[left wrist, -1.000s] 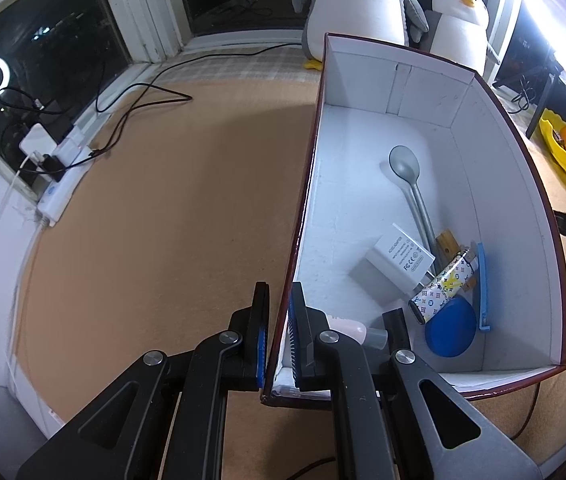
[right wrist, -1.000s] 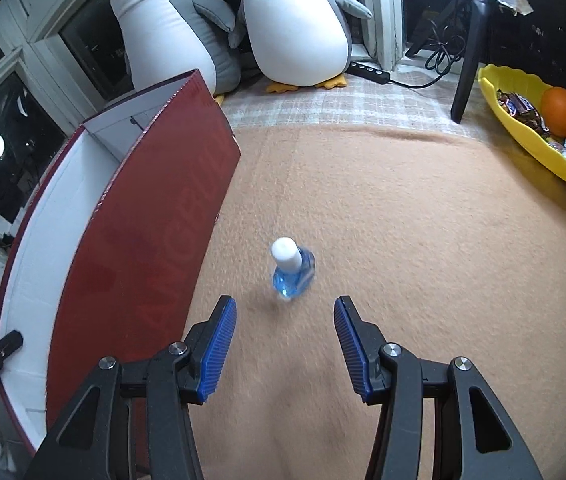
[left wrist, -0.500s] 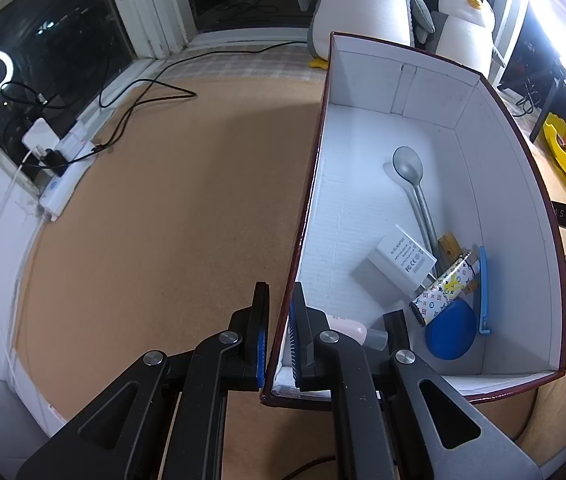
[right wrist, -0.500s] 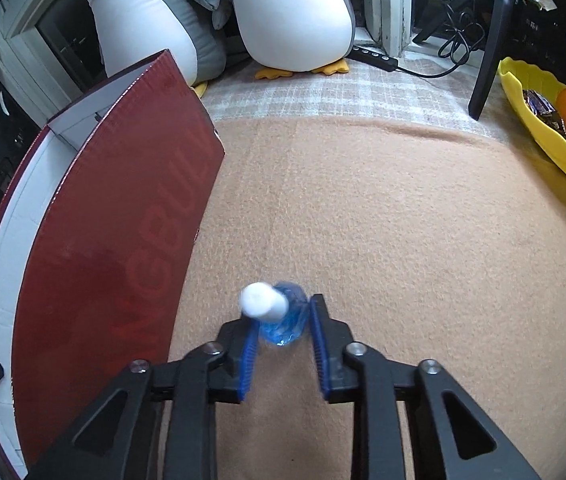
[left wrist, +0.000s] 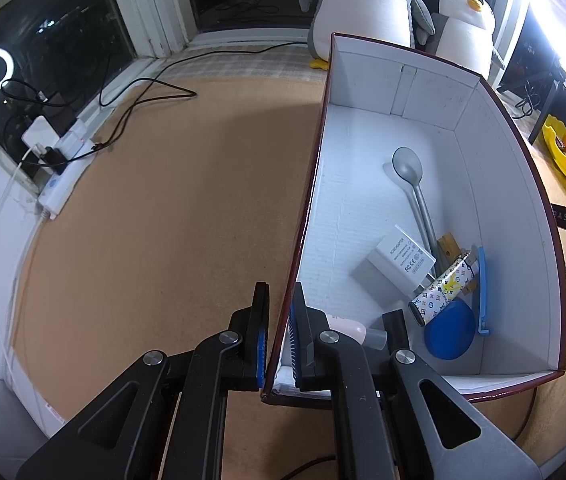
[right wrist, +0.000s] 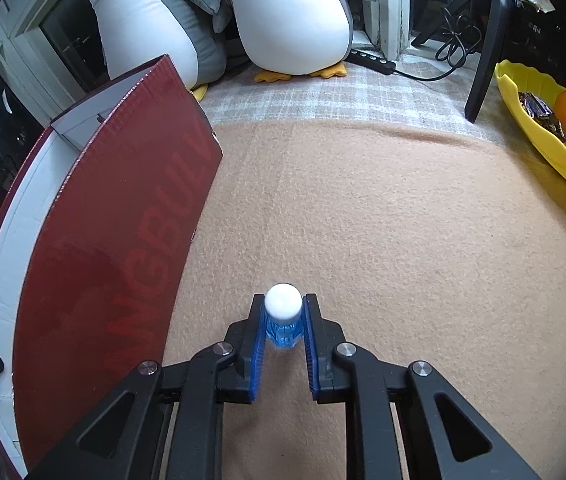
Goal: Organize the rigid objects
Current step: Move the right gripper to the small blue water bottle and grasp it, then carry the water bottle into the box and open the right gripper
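In the left wrist view, the left claw [left wrist: 279, 320] is clamped on the near left wall of the dark-red box [left wrist: 515, 184], one pad outside and one inside. The box has a white interior and stands on a tan blanket [left wrist: 171, 208]. Inside it lie a grey spoon [left wrist: 413, 184], a white power adapter [left wrist: 399, 260], a patterned cylinder [left wrist: 441, 288], a blue round lid [left wrist: 449, 330], a blue clip [left wrist: 482, 288] along the right wall, and a small wooden piece [left wrist: 447, 244] by the spoon's handle. A pink object [left wrist: 347, 328] shows partly behind the claw's inner finger. A white power strip [left wrist: 65, 160] with dark cables sits at the blanket's left edge.

In the right wrist view, the right claw [right wrist: 283, 320] is closing, its blue pads against the sides of a small blue bottle [right wrist: 281, 330] with a round white cap. The bottle stands upright on the tan blanket, outside the box, whose red outer wall is to its left. Two plush penguins [right wrist: 291, 16] sit behind the box by the window. A yellow tray [right wrist: 539, 140] with oranges lies at the right edge, well apart from the bottle.
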A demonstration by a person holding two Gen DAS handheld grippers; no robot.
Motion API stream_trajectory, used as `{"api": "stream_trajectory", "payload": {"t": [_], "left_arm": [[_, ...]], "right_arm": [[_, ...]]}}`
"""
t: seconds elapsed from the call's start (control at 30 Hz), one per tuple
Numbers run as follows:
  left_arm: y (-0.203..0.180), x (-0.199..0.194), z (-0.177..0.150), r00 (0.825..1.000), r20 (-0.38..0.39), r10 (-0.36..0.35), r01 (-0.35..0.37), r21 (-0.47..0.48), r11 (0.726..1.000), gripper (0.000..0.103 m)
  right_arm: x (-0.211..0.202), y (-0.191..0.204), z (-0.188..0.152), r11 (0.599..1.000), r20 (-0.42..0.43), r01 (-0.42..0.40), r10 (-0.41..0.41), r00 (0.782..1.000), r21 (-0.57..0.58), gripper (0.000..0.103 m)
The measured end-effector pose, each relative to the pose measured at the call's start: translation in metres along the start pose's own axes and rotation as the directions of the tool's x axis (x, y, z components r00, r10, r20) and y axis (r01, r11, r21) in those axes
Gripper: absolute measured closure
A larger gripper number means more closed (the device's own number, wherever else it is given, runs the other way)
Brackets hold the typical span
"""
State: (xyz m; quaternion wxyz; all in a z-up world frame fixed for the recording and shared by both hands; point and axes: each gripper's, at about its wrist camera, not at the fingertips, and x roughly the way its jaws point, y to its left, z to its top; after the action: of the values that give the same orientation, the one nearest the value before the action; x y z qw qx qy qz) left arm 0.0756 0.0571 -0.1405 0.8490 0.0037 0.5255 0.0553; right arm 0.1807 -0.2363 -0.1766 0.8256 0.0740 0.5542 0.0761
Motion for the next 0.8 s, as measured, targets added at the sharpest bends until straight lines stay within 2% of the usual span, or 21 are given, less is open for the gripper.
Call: {"api": "stream_trajectory", "payload": {"t": [0.17,0.4,0.57,0.8], "left_arm": [[0.001,0.0,-0.001,1.0,0.005,-0.008,0.008,-0.006,1.0,0.095],[0.002,0.001,-0.002,1.0,0.011,-0.016,0.016,-0.009,1.0,0.095],[0.004,-0.001,-0.004,0.999,0.02,-0.031,0.031,-0.011,0.999,0.095],[0.012,-0.003,-0.005,0.995,0.029,-0.091,0.092,-0.043,0.995,0.095]], "right_arm": [[-0.018,0.006,-0.002,1.0,0.033,0.005,-0.004,0.999,-0.028,0.087],[-0.059,0.015,0.0,0.998,0.087,-0.037,0.041,0.995,-0.051,0.087],[-0.091,0.038,-0.005,0.992,0.128,-0.064,0.078,0.989,-0.11,0.087],[-0.116,0.075,-0.016,0.976,0.13,-0.105,0.132,0.983,-0.192,0.087]]}}
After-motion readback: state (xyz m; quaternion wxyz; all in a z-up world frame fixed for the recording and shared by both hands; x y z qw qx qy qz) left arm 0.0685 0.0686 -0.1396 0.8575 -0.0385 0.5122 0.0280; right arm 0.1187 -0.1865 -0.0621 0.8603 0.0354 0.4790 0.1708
